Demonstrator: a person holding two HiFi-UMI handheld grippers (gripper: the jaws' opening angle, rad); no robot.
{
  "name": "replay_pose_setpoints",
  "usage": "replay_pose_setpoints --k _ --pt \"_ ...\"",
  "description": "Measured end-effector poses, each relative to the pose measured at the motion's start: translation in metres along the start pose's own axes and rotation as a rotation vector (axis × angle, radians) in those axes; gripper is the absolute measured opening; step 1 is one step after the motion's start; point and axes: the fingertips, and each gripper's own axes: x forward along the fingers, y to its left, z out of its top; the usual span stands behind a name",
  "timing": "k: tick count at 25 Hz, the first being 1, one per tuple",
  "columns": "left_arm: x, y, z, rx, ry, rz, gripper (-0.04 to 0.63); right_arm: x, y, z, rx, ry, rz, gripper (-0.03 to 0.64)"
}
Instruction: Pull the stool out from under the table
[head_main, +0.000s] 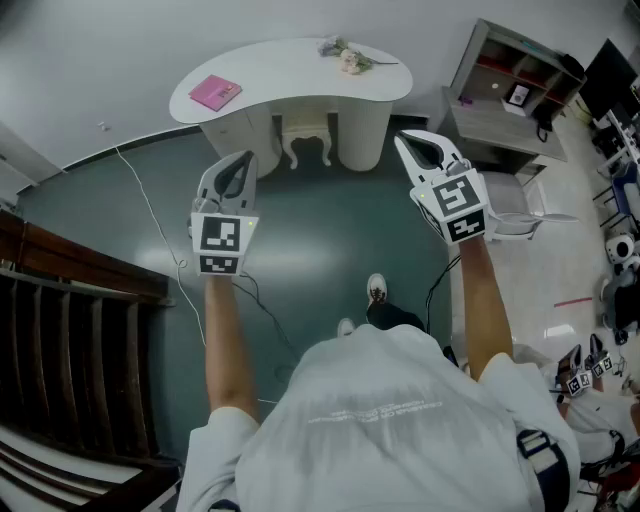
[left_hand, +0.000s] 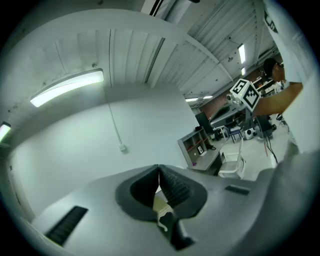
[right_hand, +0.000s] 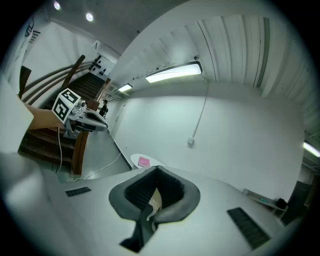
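Observation:
A small white stool (head_main: 305, 140) with curved legs stands tucked under the white curved table (head_main: 290, 70) at the top of the head view. Both grippers are held up in the air in front of the person, well short of the stool. My left gripper (head_main: 234, 172) is to the stool's lower left, jaws closed together with nothing between them (left_hand: 159, 169). My right gripper (head_main: 422, 150) is to the stool's right, also shut and empty (right_hand: 157, 171). In the gripper views the stool is hidden; only the table's edge (right_hand: 137, 159) shows.
A pink book (head_main: 214, 92) and flowers (head_main: 345, 55) lie on the table. A grey shelf unit (head_main: 510, 90) and a white chair (head_main: 522, 212) stand at the right. A dark wooden staircase (head_main: 60, 330) fills the left. A cable (head_main: 150, 210) runs over the green floor.

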Motion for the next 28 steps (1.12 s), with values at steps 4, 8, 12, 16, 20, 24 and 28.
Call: replay_pose_setpoints --k 4,8,12,16,20,24,28 --pt "0.015 0.005 -0.004 -0.007 0.008 0.001 0.018 0.013 -0.006 -0.004 -0.005 0.007 0.010 0.014" --pt "0.031 0.006 -0.008 -0.005 0.016 -0.005 0.018 0.029 -0.013 -0.011 0.004 0.014 0.019 0.014" --pt "0.053 0.011 -0.019 -0.004 0.039 -0.011 0.018 0.054 -0.022 -0.020 0.020 0.017 0.036 0.015" --pt "0.084 0.020 -0.026 -0.005 0.060 -0.006 0.018 0.085 -0.037 -0.032 0.036 0.019 0.055 0.014" --pt "0.129 0.030 -0.036 -0.002 0.080 -0.010 0.018 0.125 -0.065 -0.044 0.061 0.008 0.059 0.015" --pt "0.181 0.042 -0.043 0.005 0.107 -0.015 0.018 0.171 -0.097 -0.055 0.101 -0.010 0.072 0.014" --pt "0.237 0.060 -0.047 -0.019 0.117 -0.008 0.018 0.216 -0.133 -0.063 0.127 -0.026 0.089 0.014"
